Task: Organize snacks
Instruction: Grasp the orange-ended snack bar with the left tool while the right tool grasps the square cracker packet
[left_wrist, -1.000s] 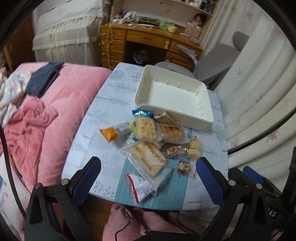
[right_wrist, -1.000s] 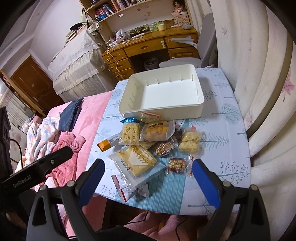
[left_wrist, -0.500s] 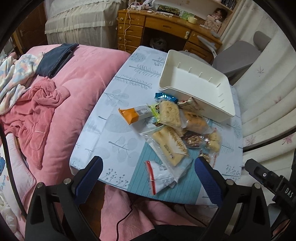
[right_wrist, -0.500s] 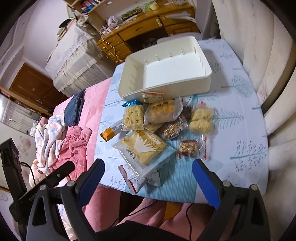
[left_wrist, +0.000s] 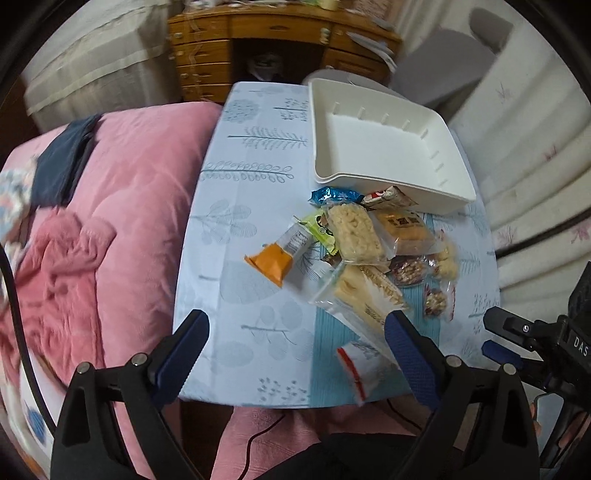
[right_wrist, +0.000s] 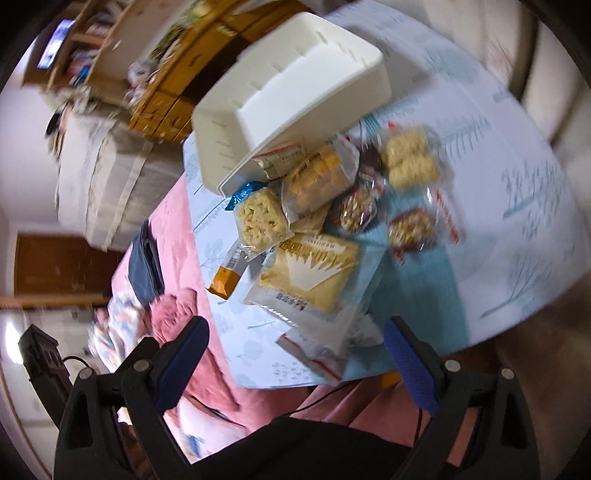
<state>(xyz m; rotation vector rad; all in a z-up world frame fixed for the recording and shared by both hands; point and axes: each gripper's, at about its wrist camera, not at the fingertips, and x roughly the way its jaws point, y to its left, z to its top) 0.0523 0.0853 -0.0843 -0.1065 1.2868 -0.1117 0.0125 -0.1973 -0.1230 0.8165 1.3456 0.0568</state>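
Approach step, nothing picked. Left gripper (left_wrist: 295, 343) and right gripper (right_wrist: 295, 343) both wide apart, empty. Snacks (left_wrist: 373, 254) heaped mid-table (left_wrist: 240, 184); tray (left_wrist: 424, 125) bare at far edge. Next: close on one packet.

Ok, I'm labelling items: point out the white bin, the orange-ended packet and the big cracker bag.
white bin (left_wrist: 376, 147), left wrist view, on its bare floor.
orange-ended packet (left_wrist: 271, 264), left wrist view, on its orange end.
big cracker bag (right_wrist: 308, 271), right wrist view, on its printed front.
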